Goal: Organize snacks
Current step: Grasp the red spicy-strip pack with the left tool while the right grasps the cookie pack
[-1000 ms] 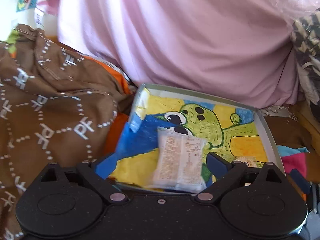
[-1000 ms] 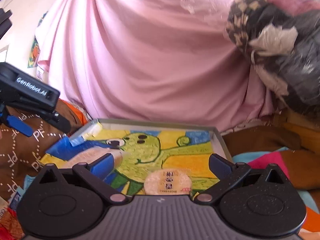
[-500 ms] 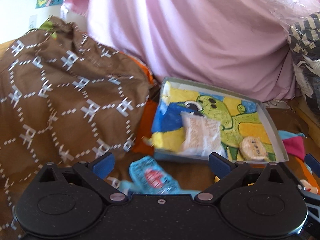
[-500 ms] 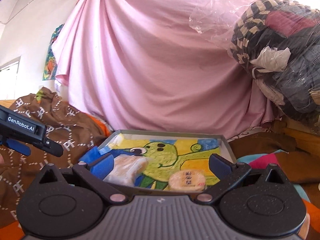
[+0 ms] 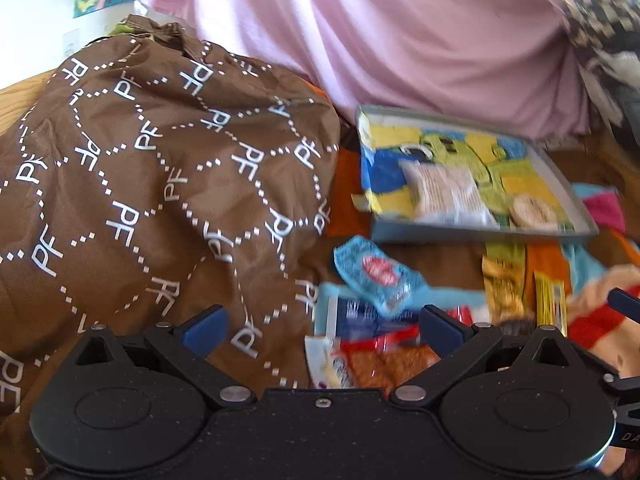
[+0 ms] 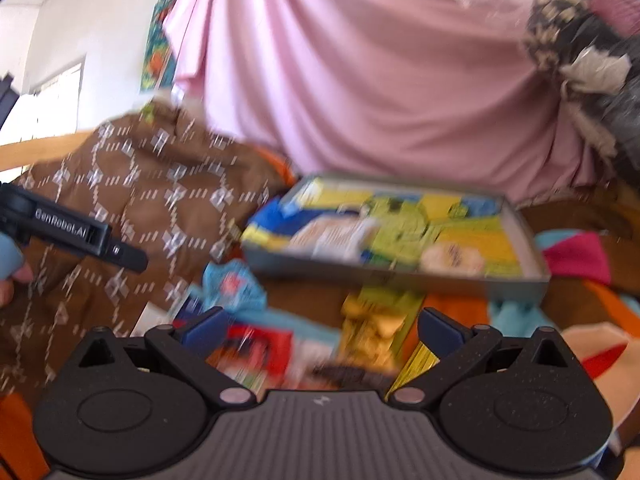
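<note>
Claws (image 5: 322,330) gape; tray (image 5: 472,234) holds clear packet (image 5: 444,194), round cracker (image 5: 534,211).

A tray (image 5: 480,234) lies at two o'clock, holding a packet (image 5: 444,194) with a round snack (image 5: 534,212) right of it. A bag (image 5: 160,184) sits at ten o'clock. Loose snacks (image 5: 376,272) lie before the tray; a curtain (image 5: 400,32) hangs behind.

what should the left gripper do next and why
Probably ease the open, empty left gripper down onto the light blue packet. It lies loose on the cloth just ahead of the gripper, outside the tray, which already holds two snacks.
</note>
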Action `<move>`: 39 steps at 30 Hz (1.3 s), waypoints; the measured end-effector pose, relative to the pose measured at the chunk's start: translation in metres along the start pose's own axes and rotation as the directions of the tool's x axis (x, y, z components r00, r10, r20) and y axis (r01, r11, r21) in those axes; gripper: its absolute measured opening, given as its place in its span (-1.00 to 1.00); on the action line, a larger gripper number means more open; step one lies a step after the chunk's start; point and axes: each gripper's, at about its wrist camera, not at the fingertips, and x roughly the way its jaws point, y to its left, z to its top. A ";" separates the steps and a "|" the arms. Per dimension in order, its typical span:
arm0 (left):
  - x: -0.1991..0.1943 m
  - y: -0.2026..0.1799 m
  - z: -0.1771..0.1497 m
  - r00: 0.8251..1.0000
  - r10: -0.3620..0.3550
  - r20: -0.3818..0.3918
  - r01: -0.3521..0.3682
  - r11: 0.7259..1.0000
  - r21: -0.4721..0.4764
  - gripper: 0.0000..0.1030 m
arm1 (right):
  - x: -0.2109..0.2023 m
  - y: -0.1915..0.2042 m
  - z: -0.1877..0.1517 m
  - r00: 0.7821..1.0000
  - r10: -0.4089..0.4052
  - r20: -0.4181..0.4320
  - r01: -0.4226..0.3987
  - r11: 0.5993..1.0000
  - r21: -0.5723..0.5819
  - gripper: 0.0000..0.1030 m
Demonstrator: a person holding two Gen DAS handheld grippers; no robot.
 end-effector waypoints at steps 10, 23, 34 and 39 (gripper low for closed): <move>0.003 -0.011 -0.022 0.995 -0.052 -0.083 0.068 0.977 0.204 0.97 | 0.004 0.032 -0.026 0.975 0.098 -0.198 -0.104 0.994 -0.022 1.00; 0.038 -0.009 -0.020 0.981 -0.030 -0.191 0.097 0.931 0.352 0.96 | 0.023 0.033 -0.037 0.946 0.112 -0.304 -0.123 0.992 -0.019 1.00; 0.049 -0.025 -0.018 0.982 -0.010 -0.189 0.109 0.845 0.523 0.96 | 0.031 0.028 -0.034 0.950 0.114 -0.292 -0.124 0.992 -0.015 1.00; 0.055 -0.041 -0.020 0.980 -0.027 -0.197 0.158 0.705 0.691 0.97 | 0.034 0.030 -0.028 0.965 0.102 -0.243 -0.133 0.984 -0.118 1.00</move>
